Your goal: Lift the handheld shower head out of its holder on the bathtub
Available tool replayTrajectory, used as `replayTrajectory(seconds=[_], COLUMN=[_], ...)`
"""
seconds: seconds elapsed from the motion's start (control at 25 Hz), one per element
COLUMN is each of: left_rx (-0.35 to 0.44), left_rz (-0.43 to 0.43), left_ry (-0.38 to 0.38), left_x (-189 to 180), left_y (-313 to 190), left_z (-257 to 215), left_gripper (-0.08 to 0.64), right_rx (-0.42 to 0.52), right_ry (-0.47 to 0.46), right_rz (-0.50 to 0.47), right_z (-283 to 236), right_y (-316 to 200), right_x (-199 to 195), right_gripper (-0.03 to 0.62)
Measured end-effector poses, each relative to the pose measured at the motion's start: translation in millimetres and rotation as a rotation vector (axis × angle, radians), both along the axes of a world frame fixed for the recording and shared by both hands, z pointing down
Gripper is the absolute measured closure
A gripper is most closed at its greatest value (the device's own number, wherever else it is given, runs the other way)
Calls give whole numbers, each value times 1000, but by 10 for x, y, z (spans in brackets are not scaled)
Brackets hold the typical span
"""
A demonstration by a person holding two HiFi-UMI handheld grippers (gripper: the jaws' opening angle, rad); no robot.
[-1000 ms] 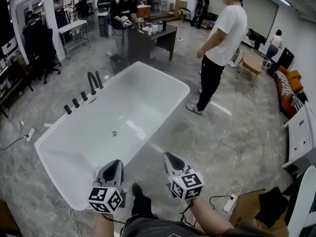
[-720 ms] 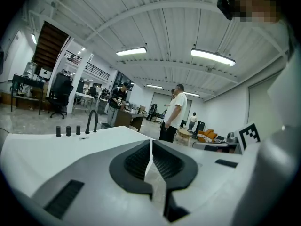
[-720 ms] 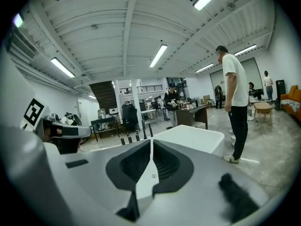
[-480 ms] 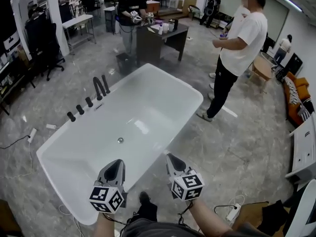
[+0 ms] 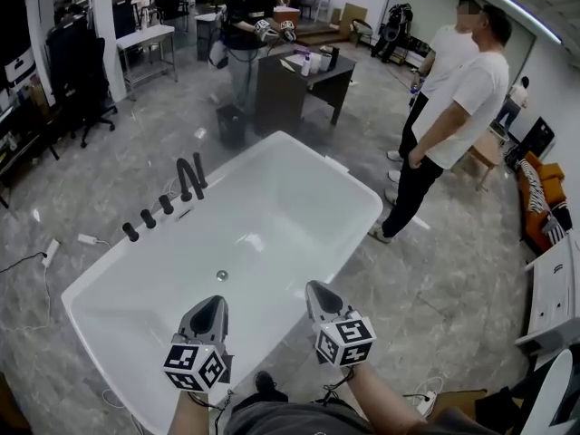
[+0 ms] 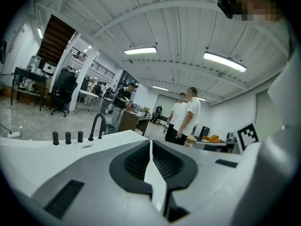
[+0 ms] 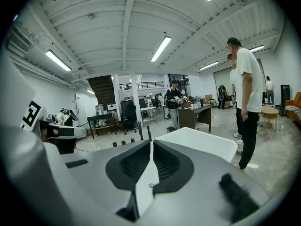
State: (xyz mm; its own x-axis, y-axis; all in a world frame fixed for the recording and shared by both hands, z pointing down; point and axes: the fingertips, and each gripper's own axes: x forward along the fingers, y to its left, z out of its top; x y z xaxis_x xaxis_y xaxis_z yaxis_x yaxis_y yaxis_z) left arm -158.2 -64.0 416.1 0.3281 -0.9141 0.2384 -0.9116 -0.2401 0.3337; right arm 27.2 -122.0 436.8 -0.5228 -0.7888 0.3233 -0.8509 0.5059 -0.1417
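Note:
A white bathtub (image 5: pixel 299 166) fills the middle of the head view. On its left rim stand a curved black spout (image 5: pixel 184 179), a slim black handheld shower head (image 5: pixel 198 171) upright in its holder beside it, and three black knobs (image 5: pixel 148 217). My left gripper (image 5: pixel 210 306) and right gripper (image 5: pixel 318 294) hover over the tub's near end, both shut and empty, well short of the fixtures. In the left gripper view the spout (image 6: pixel 97 126) rises beyond the shut left gripper (image 6: pixel 150 142). In the right gripper view the shut right gripper (image 7: pixel 151 143) faces the tub (image 7: pixel 202 142).
Two people in white shirts (image 5: pixel 458 120) stand right of the tub. Another person (image 5: pixel 249 21) works at a dark desk (image 5: pixel 299 75) behind it. A dark bin (image 5: pixel 229 123) sits past the far rim. A power strip (image 5: pixel 50 248) lies on the floor at left, a white cabinet (image 5: pixel 553 288) at right.
I have moved up to the tub: its near end now lies under both grippers and the black fixtures are closer. The jaws stayed shut. The standing people have shifted right.

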Motion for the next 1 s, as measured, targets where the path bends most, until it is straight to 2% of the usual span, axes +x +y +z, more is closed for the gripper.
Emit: replayTrajectory(seconds=[0.32,0.6,0.8,1.0], left_rx=[-7,12,12,-17], left_rz=[-39,-86,-179,-299], left_ry=[19,-11,-32,-31], left_x=[-315,-442,-558,-447], left_y=[-273,-457,-635,-1036], left_z=[58,-14,-31,96], left_gripper=[534,534,534,534], right_rx=[-14,-2,8,14], right_ry=[-5,4,-4,-3], right_rz=[-17,-108,-203,-339], right_z=[57,47,66,142], right_y=[-367,-791,-1249,-1871], right_x=[-274,-587,-836,-963], right_gripper=[560,560,559,560])
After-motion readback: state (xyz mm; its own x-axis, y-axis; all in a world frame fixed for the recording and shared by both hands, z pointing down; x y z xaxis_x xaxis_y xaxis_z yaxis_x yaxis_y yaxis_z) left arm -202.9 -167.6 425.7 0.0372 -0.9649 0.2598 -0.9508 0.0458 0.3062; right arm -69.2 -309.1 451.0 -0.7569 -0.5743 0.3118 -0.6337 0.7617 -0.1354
